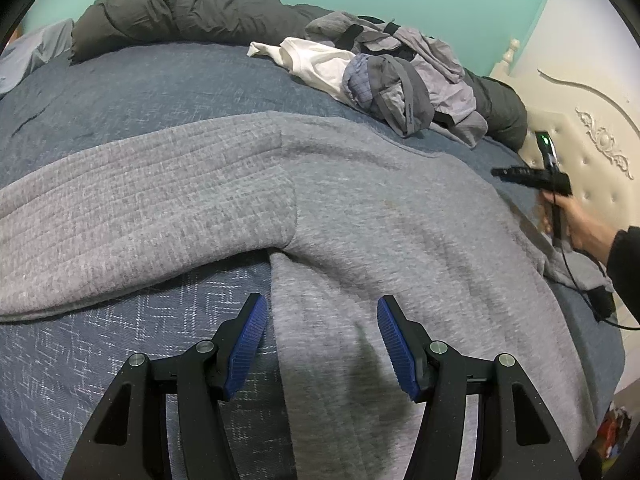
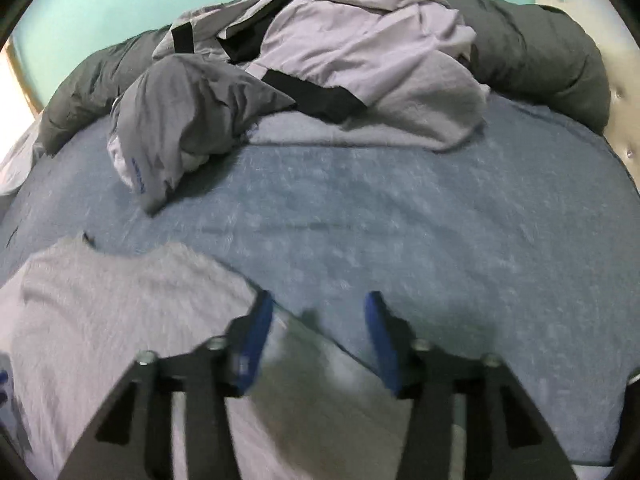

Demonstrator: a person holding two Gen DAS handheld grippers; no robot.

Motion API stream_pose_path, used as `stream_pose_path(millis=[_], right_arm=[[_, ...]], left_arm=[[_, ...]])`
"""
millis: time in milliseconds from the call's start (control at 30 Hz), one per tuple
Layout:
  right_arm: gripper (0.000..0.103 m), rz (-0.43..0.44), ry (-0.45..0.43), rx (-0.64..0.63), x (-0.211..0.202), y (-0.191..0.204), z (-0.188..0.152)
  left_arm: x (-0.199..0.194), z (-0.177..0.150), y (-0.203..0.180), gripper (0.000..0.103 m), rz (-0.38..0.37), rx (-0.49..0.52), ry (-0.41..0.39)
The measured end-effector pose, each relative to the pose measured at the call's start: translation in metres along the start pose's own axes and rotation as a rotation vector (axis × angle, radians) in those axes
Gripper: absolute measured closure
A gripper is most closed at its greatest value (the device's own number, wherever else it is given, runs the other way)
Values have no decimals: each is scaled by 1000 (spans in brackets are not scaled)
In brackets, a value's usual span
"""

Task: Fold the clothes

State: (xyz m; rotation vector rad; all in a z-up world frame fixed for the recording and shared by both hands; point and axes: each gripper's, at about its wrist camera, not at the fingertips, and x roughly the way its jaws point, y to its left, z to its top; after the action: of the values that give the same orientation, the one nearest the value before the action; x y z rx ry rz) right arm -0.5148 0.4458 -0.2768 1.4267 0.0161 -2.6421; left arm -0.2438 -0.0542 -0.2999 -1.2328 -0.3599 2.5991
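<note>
We see the grey sweatshirt (image 1: 360,208) spread mid-frame on the blue bedspread (image 1: 120,360), left gripper (image 1: 322,340) spread over its hem, right gripper (image 2: 318,340) spread and empty at the garment's lower-left edge — risk: an ungripped fold slips, bunching cloth.

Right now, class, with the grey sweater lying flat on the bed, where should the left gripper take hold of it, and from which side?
Grip the sweater at its near side edge below the armpit, coming down from above at the near side. That edge lies flat on the blanket between the open fingers of the left gripper, so one pad can probably slide under it.
</note>
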Motion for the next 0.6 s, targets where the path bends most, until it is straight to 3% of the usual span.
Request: stream_pose_path(millis=[133,333,367,433,500,600], right_arm=[[52,31,56,-45,1,-5,-14],[53,8,108,-69,16,-7,-26],[57,17,110,-87,17,-4,-28],[86,30,113,-121,20,3,-31],[99,10,103,-151,20,10,-33],[101,-49,42,-149,11,10,-28]], left_arm=[[-1,0,-4,41,5,14,-4],[0,1,-4,41,10,15,-6],[1,1,-4,41,11,16,-4],[2,0,-4,41,12,15,-2],[2,0,-4,41,14,15,0],[2,0,-3,41,16,14,0]])
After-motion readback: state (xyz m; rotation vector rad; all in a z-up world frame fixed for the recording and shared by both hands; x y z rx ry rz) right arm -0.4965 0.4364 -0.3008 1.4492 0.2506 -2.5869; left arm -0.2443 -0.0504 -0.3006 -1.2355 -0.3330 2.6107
